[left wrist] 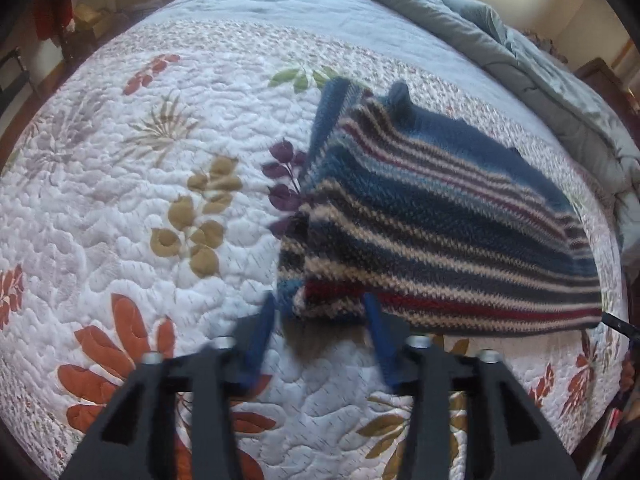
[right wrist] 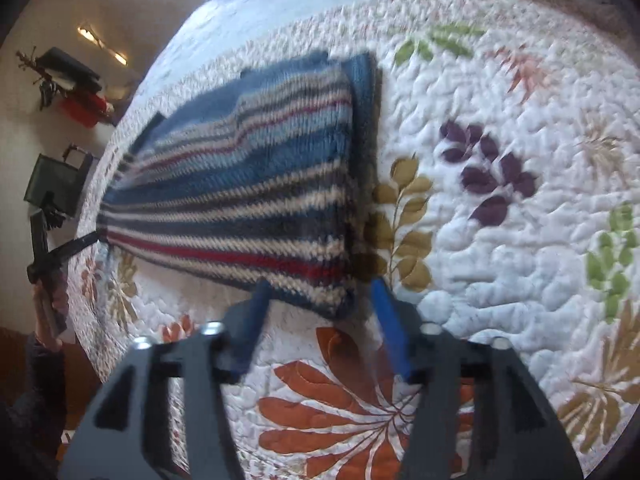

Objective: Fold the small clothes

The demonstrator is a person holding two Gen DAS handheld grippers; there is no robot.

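Note:
A small knitted sweater (left wrist: 436, 216) with blue, cream, dark and red stripes lies folded on the quilted bed; it also shows in the right wrist view (right wrist: 256, 184). My left gripper (left wrist: 320, 304) is open, its blue fingers on either side of the sweater's near left corner, just above the quilt. My right gripper (right wrist: 318, 290) is open, its fingers on either side of the sweater's near right corner. The other gripper's tip (right wrist: 76, 246) shows at the sweater's far left end in the right wrist view.
The white quilt (left wrist: 140, 208) with leaf and flower prints covers the bed. A grey-blue duvet (left wrist: 532, 52) is bunched along the far right edge. The bed's edge, a dark floor and shelves with objects (right wrist: 68, 92) lie to the left in the right wrist view.

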